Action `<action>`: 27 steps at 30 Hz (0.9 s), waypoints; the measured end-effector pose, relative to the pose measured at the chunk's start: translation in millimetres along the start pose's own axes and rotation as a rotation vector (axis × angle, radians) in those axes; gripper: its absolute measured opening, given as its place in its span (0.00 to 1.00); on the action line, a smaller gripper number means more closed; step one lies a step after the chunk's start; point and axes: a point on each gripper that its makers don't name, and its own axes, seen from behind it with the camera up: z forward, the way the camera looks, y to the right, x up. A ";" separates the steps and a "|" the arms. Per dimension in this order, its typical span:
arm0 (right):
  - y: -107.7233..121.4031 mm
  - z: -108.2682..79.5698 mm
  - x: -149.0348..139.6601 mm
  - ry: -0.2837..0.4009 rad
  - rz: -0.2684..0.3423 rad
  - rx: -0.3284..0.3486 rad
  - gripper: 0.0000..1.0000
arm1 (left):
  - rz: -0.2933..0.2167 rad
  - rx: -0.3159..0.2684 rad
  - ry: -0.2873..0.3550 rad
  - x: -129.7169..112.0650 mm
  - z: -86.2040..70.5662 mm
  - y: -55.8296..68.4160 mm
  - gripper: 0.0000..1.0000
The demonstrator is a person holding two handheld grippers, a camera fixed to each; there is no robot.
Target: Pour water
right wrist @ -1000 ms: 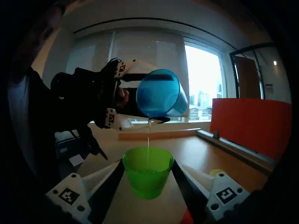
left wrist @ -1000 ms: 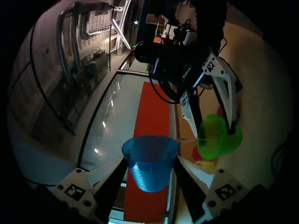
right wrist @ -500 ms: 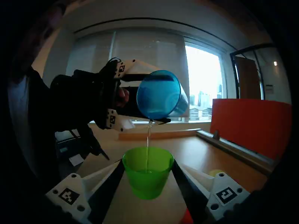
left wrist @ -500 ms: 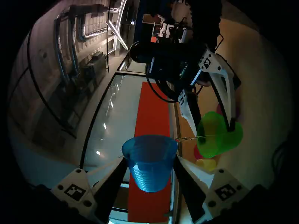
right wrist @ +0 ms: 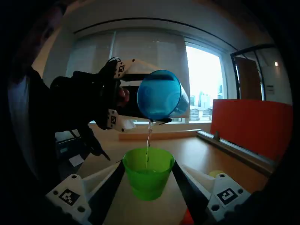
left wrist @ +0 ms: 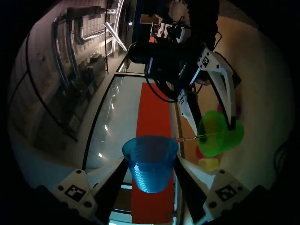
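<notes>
In the right gripper view my right gripper (right wrist: 148, 176) is shut on an upright green cup (right wrist: 148, 177), held above the wooden table (right wrist: 210, 157). Above it my left gripper (right wrist: 150, 95) holds a blue cup (right wrist: 162, 94) tipped on its side, and a thin stream of water (right wrist: 147, 140) falls from its rim into the green cup. In the left gripper view the blue cup (left wrist: 150, 162) sits between my left gripper's fingers (left wrist: 150, 165). The water stream (left wrist: 191, 138) runs from it to the green cup (left wrist: 219, 133) held by my right gripper (left wrist: 213, 123).
A person in dark sleeves (right wrist: 26, 112) stands at the left. An orange partition (right wrist: 251, 125) edges the table at the right. A yellow cup (left wrist: 208, 164) and a red one (left wrist: 197, 153) lie on the table below the green cup. Windows (right wrist: 202, 78) stand behind.
The pouring goes on: the water stream has grown slightly thicker and wavier. Both grippers and cups have barely moved.
</notes>
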 end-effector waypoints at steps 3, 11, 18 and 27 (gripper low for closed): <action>-0.2 0.2 0.8 0.000 0.001 0.000 0.92 | 0.007 -0.002 -0.001 0.0 -1.4 0.5 0.83; -0.5 -0.6 0.1 0.000 -0.002 0.000 0.92 | 0.018 -0.001 -0.004 0.9 -3.3 -0.9 0.83; 0.1 -1.0 -0.1 0.000 -0.004 -0.001 0.92 | 0.034 0.003 -0.006 0.1 -3.3 -4.9 0.83; 0.1 -1.9 0.0 0.002 -0.006 -0.001 0.92 | 0.052 0.005 -0.008 1.2 -2.5 -8.4 0.83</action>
